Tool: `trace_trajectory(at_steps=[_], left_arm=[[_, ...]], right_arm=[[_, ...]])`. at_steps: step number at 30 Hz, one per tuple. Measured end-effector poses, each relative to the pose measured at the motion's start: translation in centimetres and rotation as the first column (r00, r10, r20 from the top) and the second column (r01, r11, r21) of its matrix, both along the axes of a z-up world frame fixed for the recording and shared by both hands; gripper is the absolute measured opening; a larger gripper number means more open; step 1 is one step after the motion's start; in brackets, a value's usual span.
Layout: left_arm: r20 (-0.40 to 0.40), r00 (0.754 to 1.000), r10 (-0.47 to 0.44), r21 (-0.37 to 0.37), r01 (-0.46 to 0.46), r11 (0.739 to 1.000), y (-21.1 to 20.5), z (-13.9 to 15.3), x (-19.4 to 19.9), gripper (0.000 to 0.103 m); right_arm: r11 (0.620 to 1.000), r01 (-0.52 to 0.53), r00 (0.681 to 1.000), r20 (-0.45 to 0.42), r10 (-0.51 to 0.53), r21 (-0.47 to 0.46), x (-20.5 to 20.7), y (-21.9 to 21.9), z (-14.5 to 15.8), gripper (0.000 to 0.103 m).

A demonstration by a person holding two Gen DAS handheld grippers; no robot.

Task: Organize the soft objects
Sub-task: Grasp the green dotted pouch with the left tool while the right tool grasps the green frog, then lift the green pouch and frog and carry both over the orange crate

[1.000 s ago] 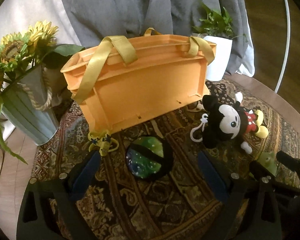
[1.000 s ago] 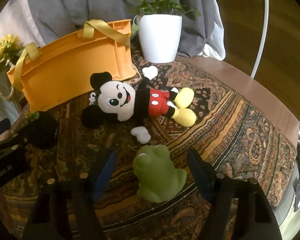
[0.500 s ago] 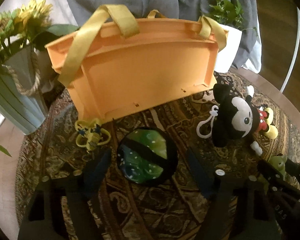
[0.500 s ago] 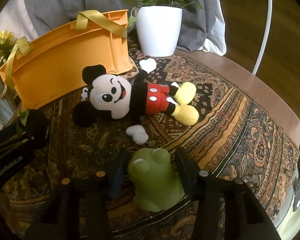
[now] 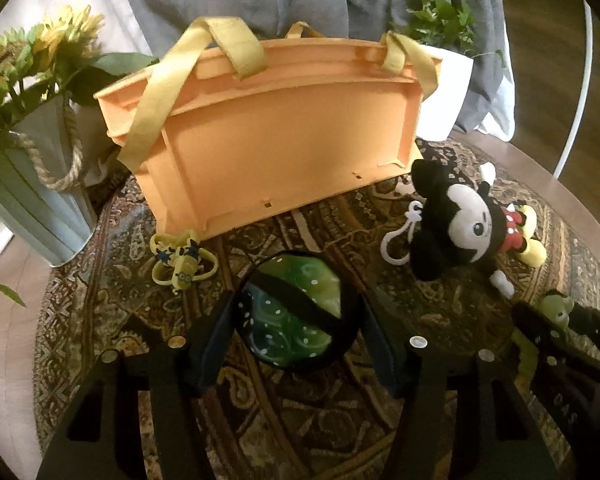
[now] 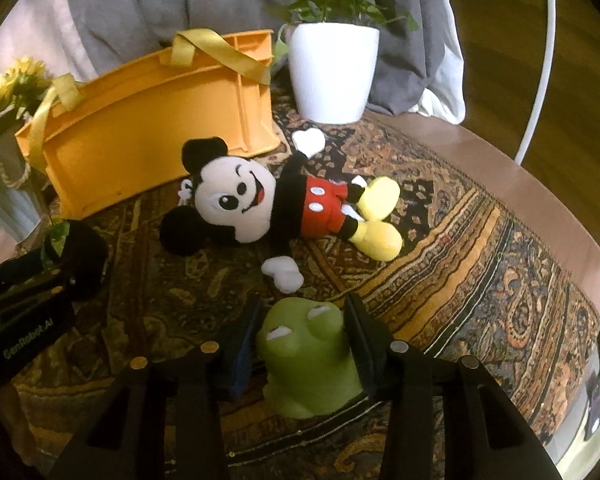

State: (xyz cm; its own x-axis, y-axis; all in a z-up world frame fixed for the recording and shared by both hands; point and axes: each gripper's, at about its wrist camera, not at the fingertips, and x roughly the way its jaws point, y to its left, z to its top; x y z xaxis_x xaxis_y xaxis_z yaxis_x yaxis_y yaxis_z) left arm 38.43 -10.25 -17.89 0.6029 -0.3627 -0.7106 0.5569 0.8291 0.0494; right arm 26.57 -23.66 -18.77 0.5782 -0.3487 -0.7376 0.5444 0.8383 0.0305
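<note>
The left tool (image 5: pixel 295 320) clamps the green pouch (image 5: pixel 293 316); the right tool (image 6: pixel 300 336) clamps the frog toy (image 6: pixel 308 360). Both are squashy, so either could slip free when lifted toward the orange basket (image 5: pixel 275 136).

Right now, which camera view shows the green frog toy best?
The right wrist view: the green frog toy fills the foreground between the right gripper fingers, which press its sides. The left wrist view shows only a small part of it at the right edge, mostly hidden behind that gripper.
</note>
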Motion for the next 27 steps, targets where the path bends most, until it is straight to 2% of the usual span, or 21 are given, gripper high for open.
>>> trace_trajectory(at_steps=[11, 27], left_arm=[[0.045, 0.999, 0.027, -0.006, -0.026, 1.000, 0.5, 2.2, -3.4, 0.061], [0.082, 0.978, 0.193, -0.085, -0.186, 0.979, 1.6, 7.3, -8.3, 0.060]], right_arm=[[0.997, -0.081, 0.995, 0.051, 0.081, -0.013, -1.6, -0.1, 1.8, 0.039], [0.969, -0.235, 0.957, 0.159, 0.244, -0.071, -3.1, -1.6, 8.1, 0.039]])
